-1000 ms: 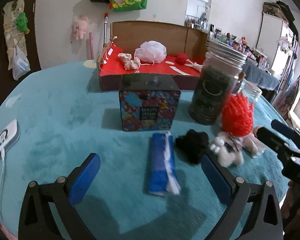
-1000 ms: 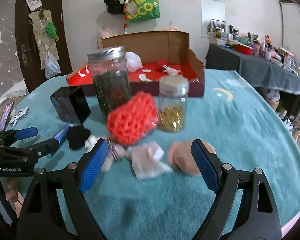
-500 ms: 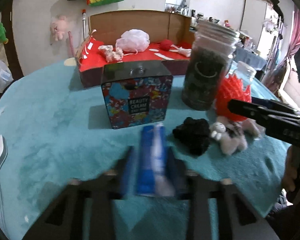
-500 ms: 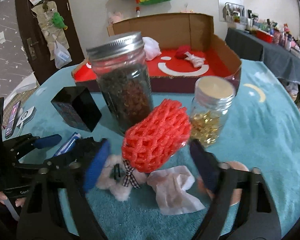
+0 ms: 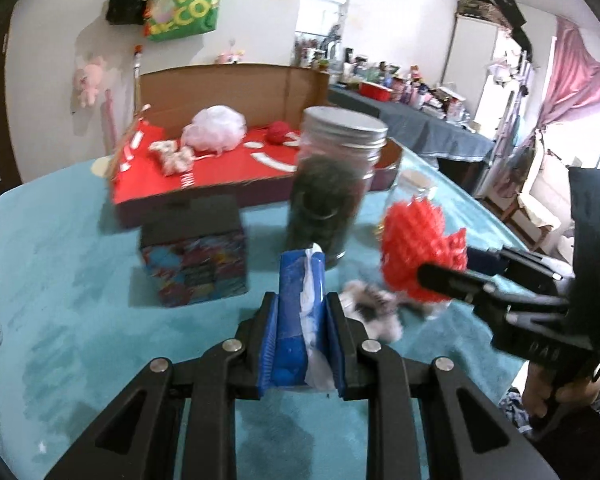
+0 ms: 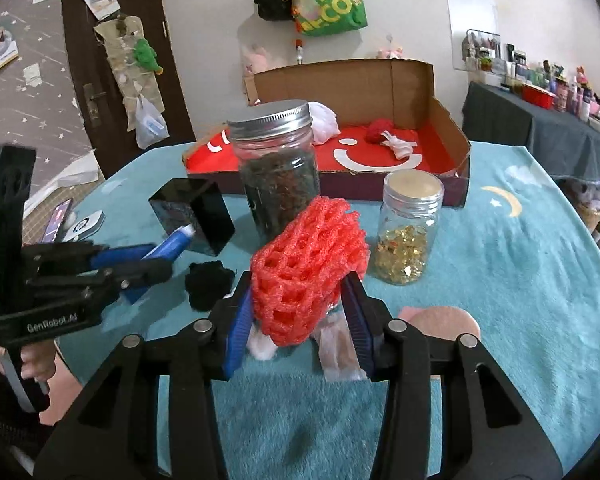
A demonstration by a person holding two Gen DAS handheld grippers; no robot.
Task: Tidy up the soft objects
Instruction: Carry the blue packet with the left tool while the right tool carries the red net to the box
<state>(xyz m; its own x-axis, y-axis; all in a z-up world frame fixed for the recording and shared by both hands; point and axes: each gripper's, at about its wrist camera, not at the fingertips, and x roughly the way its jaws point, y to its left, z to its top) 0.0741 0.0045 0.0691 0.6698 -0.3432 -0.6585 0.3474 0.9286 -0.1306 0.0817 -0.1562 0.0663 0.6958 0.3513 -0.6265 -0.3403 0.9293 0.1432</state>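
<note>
Jaws of your left gripper [image 5: 301,332] are clamped on the blue tissue pack [image 5: 298,300], gripped lengthwise so its loose white tissue stays between the pads. Your right gripper [image 6: 300,320] is closing its jaws on the red foam net [image 6: 306,268], squeezing its lower half just in front of the tall jar [image 6: 278,168]. Both pieces look meant for the red cardboard box [image 6: 446,128] behind the jars, where other soft things already lie. A black scrunchie [image 6: 208,280] waits on the worktop [image 6: 520,264].
</note>
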